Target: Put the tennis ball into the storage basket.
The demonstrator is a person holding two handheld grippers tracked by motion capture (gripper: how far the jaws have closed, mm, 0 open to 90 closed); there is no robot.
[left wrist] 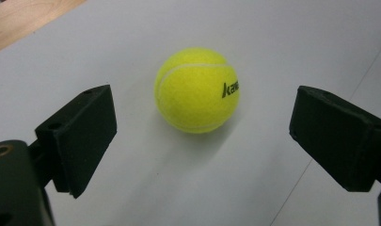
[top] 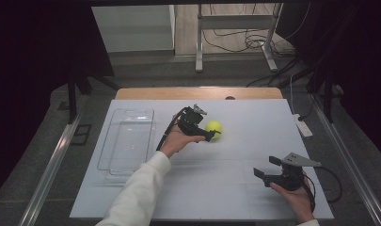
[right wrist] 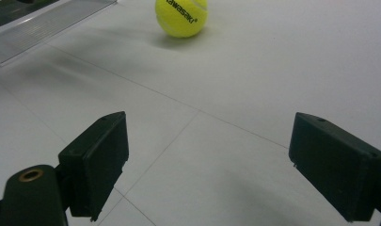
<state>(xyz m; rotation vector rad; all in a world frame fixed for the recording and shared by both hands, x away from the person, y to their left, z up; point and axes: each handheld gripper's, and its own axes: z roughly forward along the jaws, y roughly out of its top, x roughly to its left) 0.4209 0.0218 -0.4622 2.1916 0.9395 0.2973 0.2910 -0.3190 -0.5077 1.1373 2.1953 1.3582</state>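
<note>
A yellow tennis ball [top: 214, 128] rests on the white table top [top: 254, 117] near its middle. In the left gripper view the ball [left wrist: 196, 90] lies just ahead of the gap between the two black jaws, untouched. My left gripper [top: 210, 133] is open, its jaws reaching toward the ball from the left. My right gripper [top: 267, 167] is open near the table's front right, held above bare table. In the right gripper view the ball [right wrist: 181, 17] sits far off at the top, and nothing lies between the jaws of the right gripper [right wrist: 207, 165].
A clear plastic tray [top: 127, 141] lies on the left side of the table; its edge [right wrist: 42, 26] appears at the top left of the right gripper view. A wooden strip [top: 197, 92] runs along the table's far edge. Cables and metal legs stand beyond.
</note>
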